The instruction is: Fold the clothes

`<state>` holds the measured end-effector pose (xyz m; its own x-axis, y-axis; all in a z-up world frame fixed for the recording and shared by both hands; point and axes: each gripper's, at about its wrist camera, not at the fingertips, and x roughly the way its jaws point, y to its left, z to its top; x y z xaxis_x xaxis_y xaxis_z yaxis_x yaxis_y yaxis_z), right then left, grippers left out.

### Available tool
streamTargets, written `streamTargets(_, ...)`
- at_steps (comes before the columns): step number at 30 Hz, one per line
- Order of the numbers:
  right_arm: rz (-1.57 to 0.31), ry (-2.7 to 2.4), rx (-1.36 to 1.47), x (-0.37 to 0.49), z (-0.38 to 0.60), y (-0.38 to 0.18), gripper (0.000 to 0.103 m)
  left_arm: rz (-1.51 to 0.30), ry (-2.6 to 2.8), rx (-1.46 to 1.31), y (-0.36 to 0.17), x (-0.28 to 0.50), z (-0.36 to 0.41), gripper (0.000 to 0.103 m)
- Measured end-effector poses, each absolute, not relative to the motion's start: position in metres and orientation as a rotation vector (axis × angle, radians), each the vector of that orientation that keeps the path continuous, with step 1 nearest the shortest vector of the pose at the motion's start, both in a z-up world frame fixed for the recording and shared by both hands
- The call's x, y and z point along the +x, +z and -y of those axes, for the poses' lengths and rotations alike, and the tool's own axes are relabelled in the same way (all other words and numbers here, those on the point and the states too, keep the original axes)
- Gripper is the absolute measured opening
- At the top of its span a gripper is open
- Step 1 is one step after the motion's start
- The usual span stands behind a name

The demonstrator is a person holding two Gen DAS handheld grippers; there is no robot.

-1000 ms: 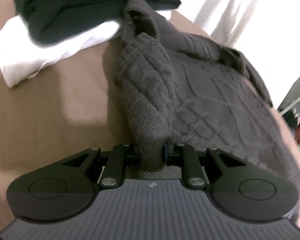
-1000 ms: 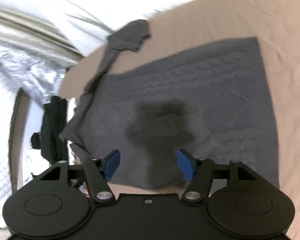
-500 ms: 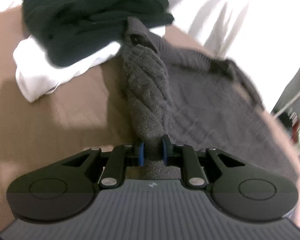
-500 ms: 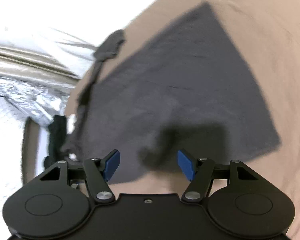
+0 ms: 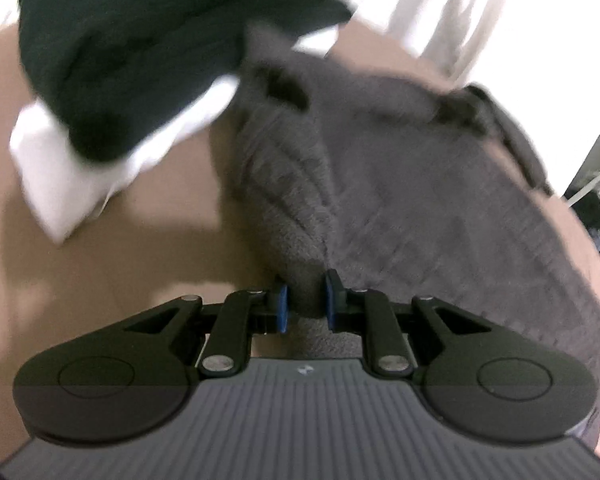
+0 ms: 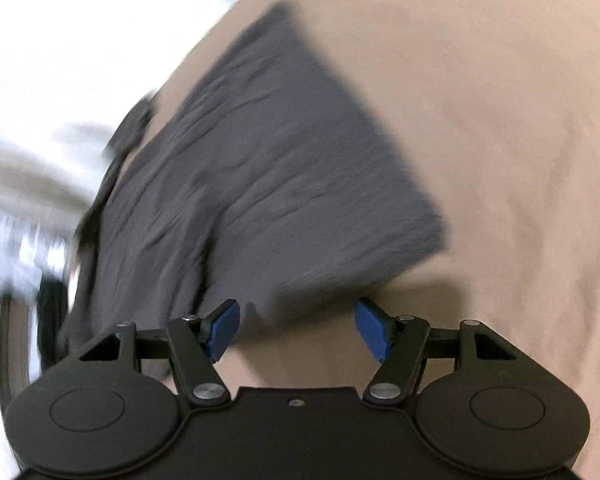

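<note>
Grey knit sweater (image 5: 440, 216) lies flat on the tan bed (image 6: 500, 120), its sleeve clamped in my left tool (image 5: 303, 300). My right tool (image 6: 296, 328) hangs apart over the hem; bare sheet runs toward the bed's right edge.

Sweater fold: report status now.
Left gripper shut on sweater sleeve. Right gripper open, empty, at the hem. Folded clothes beside collar.

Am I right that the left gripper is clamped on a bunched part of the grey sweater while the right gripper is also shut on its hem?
Not quite: the right gripper is open, its blue pads apart and empty above the grey sweater's edge, as the right wrist view shows. The left gripper is indeed clamped on a bunched part.
</note>
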<state>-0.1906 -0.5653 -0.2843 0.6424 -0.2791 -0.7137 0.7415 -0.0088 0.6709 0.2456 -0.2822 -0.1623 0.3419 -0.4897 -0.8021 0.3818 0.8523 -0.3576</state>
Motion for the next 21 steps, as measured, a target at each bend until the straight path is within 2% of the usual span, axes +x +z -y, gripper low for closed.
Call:
streamTargets(2, -0.324, -0.88, 1.37, -0.194, 0.562, -0.297, 0.069, -1.093, -0.562, -0.147, -0.169, 0.247, 0.276, 0.018)
streamTargets(6, -0.199, -0.953, 1.294, -0.184, 0.564, -0.309, 0.069, -1.026, -0.571, -0.073, -0.166, 0.244, 0.279, 0.033)
streamTargets(8, -0.211, -0.993, 1.181, -0.169, 0.57, -0.305, 0.069, -0.965, -0.558, -0.098, -0.161, 0.247, 0.276, 0.036)
streamTargets(10, -0.299, -1.032, 1.043, -0.147, 0.578, -0.3, 0.069, -0.906, -0.568, -0.098, -0.159, 0.251, 0.275, 0.045)
streamTargets(12, -0.399, -1.05, 0.901, -0.128, 0.583, -0.295, 0.07, -0.893, -0.571, -0.083, -0.164, 0.26, 0.278, 0.057)
streamTargets(14, -0.481, -1.055, 0.791, -0.117, 0.583, -0.291, 0.068, -0.95, -0.594, -0.114, -0.179, 0.271, 0.281, 0.06)
streamTargets(16, -0.56, -1.047, 0.671, -0.106, 0.581, -0.288, 0.042, -1.015, -0.637, -0.173, -0.195, 0.282, 0.286, 0.062)
streamTargets(17, -0.597, -1.039, 0.613, -0.102, 0.582, -0.286, 0.021, -1.012, -0.688, -0.2, -0.2, 0.282, 0.291, 0.072)
streamTargets(18, -0.612, -1.034, 0.58, -0.105, 0.585, -0.284, 0.018, -1.003, -0.74, -0.17, -0.201, 0.281, 0.299, 0.081)
streamTargets(19, -0.621, -1.029, 0.554, -0.111, 0.588, -0.281, 0.017, -0.986, -0.767, -0.088, -0.199, 0.274, 0.311, 0.081)
streamTargets(20, -0.626, -1.033, 0.543, -0.113, 0.592, -0.279, 0.016, -0.965, -0.79, -0.007, -0.197, 0.267, 0.322, 0.059)
streamTargets(21, -0.629, -1.039, 0.536, -0.114, 0.595, -0.276, 0.016, -0.927, -0.777, 0.047, -0.194, 0.26, 0.33, 0.026)
